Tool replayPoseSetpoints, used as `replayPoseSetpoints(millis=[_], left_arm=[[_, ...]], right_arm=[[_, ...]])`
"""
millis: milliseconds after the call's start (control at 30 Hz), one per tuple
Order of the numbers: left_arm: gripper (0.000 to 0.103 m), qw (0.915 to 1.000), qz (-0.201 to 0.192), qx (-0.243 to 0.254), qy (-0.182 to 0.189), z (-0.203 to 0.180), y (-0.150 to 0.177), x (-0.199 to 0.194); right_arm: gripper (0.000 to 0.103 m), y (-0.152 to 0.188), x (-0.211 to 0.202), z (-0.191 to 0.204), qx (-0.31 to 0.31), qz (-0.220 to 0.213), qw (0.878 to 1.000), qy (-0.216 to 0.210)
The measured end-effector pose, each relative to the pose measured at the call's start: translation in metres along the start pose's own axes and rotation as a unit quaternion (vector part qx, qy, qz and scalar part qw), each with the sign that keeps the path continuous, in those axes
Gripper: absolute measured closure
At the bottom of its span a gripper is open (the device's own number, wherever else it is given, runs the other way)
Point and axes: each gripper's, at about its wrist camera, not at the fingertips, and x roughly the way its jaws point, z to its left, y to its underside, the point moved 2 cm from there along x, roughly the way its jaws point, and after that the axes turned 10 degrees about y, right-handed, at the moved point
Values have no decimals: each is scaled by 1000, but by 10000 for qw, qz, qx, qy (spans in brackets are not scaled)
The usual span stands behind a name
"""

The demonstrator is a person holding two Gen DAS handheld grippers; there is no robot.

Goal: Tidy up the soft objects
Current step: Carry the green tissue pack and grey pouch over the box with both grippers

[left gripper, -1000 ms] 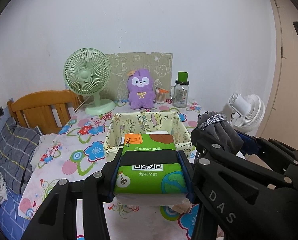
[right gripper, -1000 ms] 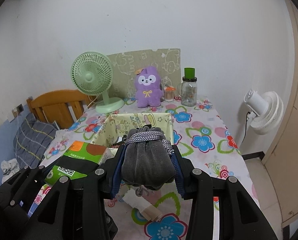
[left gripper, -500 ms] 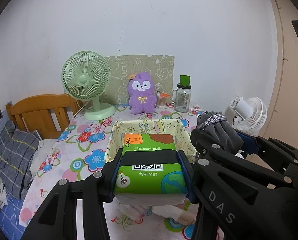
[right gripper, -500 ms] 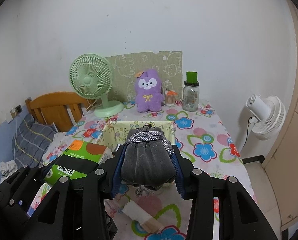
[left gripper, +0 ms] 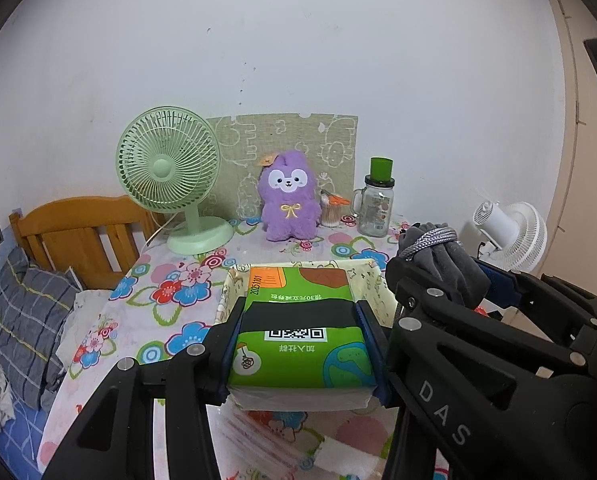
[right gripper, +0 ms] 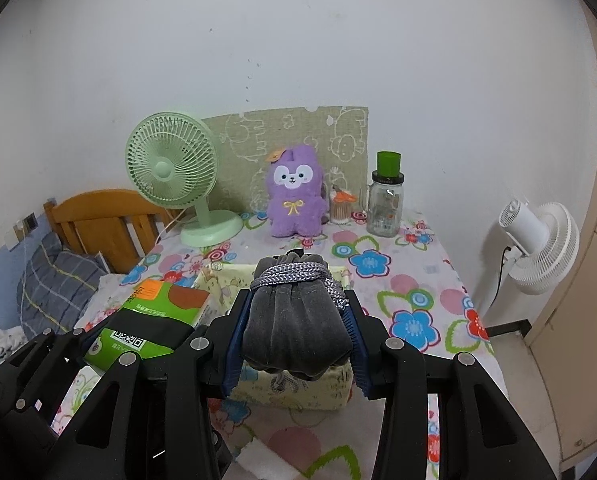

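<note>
White wall [left gripper: 298, 40] behind floral-clothed table [right gripper: 418, 280].

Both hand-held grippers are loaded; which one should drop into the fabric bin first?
Probably the right. The right hand-held gripper holds the grey drawstring pouch squarely over the fabric bin. The left hand-held gripper holds its tissue pack mostly at the bin's near edge, short of the opening.

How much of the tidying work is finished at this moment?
Nothing visibly sits in the yellow fabric bin yet, though its inside is mostly hidden. In hand: the left hand-held gripper clamps the green tissue pack, and the right hand-held gripper clamps the grey drawstring pouch, both raised near the bin. Left: lowering and releasing both. The purple plush toy stands untouched by the wall.
</note>
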Motion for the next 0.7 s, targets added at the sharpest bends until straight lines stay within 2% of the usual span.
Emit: replayPoseSetpoints(millis=[500,700], left_arm=[[50,9997,231,21,-53,10,-12,51],[50,9995,320,-26,-22,16,-13,72]], right_arm=[[56,-10,55,1,-21,192,9998,5],[56,-11,75,0,53,238,9996,-127]])
